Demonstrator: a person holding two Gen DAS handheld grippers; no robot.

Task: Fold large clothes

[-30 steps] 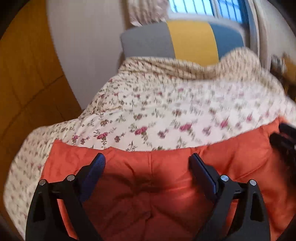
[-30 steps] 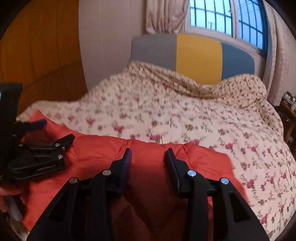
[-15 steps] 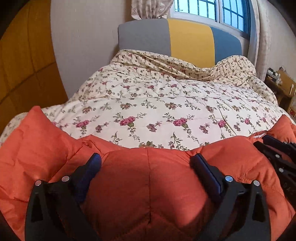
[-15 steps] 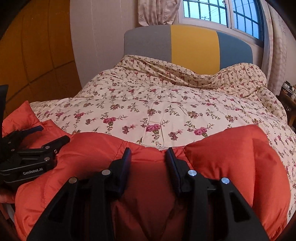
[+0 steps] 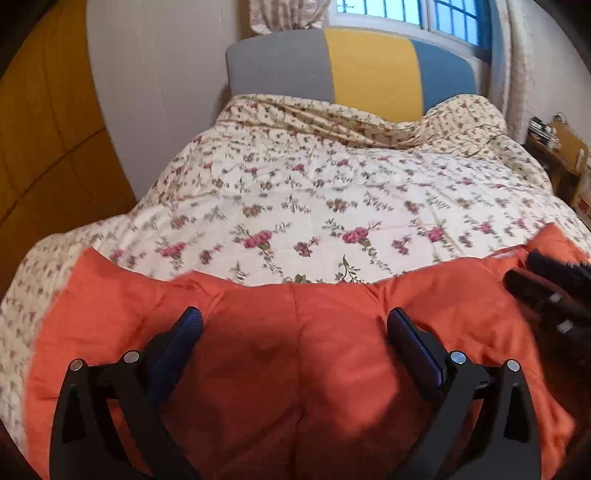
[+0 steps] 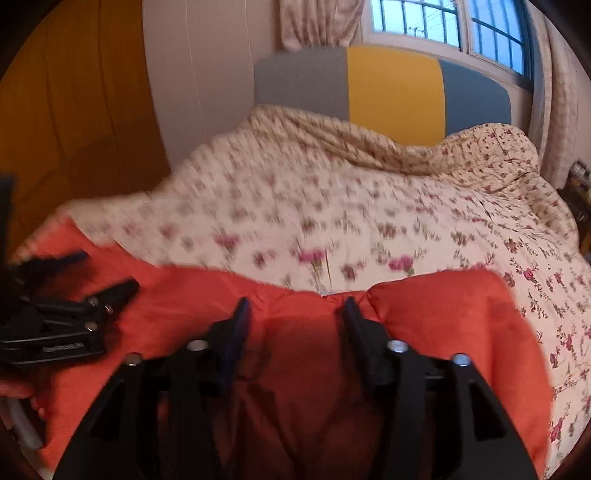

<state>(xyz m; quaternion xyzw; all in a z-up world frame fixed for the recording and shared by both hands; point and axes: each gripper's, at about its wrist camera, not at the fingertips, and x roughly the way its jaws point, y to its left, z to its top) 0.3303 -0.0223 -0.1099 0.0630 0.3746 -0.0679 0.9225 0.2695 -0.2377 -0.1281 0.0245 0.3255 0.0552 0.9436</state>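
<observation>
Both grippers, left [image 5: 293, 325] and right [image 6: 293, 310], clenched on puffy quilted orange jacket [image 5: 258, 369], bunched over floral bedspread [image 5: 332, 192]

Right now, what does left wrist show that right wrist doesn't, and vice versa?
Only left wrist: the left gripper head-on, jaws wide with the orange padded garment bulging between them, and a wooden side table at far right.

Only right wrist: the right gripper head-on, jaws narrower around a bunch of garment, plus the left gripper seen side-on.

Both: the garment, floral bedspread, grey-yellow-blue headboard, window, orange wall panel.
</observation>
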